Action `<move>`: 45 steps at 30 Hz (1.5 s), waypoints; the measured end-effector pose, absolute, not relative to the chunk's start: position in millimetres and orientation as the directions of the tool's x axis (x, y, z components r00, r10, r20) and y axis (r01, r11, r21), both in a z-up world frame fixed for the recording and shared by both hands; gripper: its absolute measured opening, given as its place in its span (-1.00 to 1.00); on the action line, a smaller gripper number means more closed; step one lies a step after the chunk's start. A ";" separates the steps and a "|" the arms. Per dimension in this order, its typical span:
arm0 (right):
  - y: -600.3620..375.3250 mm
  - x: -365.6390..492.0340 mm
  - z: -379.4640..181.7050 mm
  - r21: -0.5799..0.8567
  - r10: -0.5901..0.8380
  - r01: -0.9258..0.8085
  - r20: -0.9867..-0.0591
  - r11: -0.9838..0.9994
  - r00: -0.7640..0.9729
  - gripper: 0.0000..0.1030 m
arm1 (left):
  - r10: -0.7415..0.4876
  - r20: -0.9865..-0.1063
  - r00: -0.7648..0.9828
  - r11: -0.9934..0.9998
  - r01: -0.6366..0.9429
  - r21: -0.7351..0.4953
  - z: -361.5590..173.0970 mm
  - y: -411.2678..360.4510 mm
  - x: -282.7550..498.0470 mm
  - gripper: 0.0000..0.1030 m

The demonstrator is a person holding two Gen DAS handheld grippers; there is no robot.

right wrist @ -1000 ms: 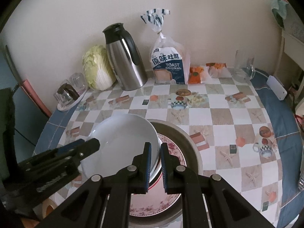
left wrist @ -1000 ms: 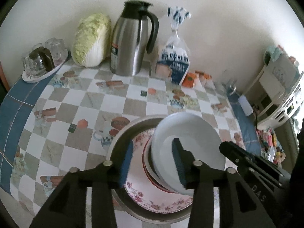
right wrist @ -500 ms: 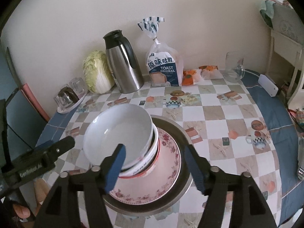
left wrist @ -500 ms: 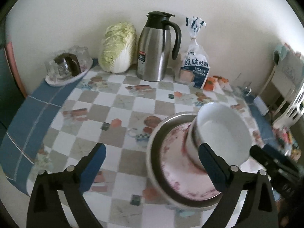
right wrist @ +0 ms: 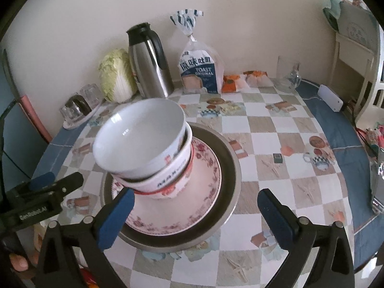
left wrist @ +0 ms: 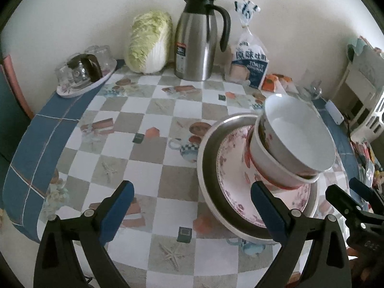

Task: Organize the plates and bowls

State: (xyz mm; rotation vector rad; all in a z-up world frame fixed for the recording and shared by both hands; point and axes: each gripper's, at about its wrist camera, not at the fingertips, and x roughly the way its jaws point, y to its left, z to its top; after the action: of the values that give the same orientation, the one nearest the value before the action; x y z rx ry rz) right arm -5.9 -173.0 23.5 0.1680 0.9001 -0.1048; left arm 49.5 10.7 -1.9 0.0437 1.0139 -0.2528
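Observation:
A white bowl (left wrist: 300, 132) (right wrist: 139, 139) sits tilted inside a printed bowl (left wrist: 271, 170) (right wrist: 168, 182). Both rest on a floral plate (left wrist: 235, 180) (right wrist: 204, 168) in a wide metal dish (left wrist: 204, 158) (right wrist: 230, 163). My left gripper (left wrist: 192, 192) is open over the tablecloth left of the stack, its right finger in front of the dish rim. My right gripper (right wrist: 195, 199) hangs in front of the stack with its jaws opening wide; the pads touch nothing. Each gripper also shows at the other view's edge: the right gripper (left wrist: 355, 201) and the left gripper (right wrist: 48, 187).
Along the wall stand a cabbage (left wrist: 148, 40), a steel thermos jug (left wrist: 199, 38), a toast bag (left wrist: 249, 64) and orange packets (right wrist: 232, 81). A tray of glasses (left wrist: 84, 76) is far left. A glass pitcher (right wrist: 286, 74), a white box (right wrist: 330, 97) and shelving (right wrist: 355, 55) are right.
Both grippers let go of the white bowl, opened wide and drew back from it. The bowl now rests tilted in the printed bowl, and the left gripper has shifted left of the stack.

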 end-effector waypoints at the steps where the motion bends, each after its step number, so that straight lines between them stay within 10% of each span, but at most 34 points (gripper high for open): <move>1: -172.7 -6.2 21.8 0.097 -0.023 0.162 -0.790 0.982 0.613 1.00 | -0.185 -0.849 0.495 0.970 0.233 -0.075 -3.3 9.7 50.3 0.90; 45: -169.1 -0.2 -12.7 0.021 -0.060 0.154 -0.864 0.988 0.501 1.00 | -0.051 -0.917 0.396 0.952 0.297 0.075 -41.2 -5.3 57.3 0.90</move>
State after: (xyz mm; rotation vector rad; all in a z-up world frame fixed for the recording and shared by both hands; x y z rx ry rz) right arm -0.2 -169.1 -12.7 0.1003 1.0391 -0.1296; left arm 57.3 -5.3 -41.2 0.2416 1.1455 -0.2230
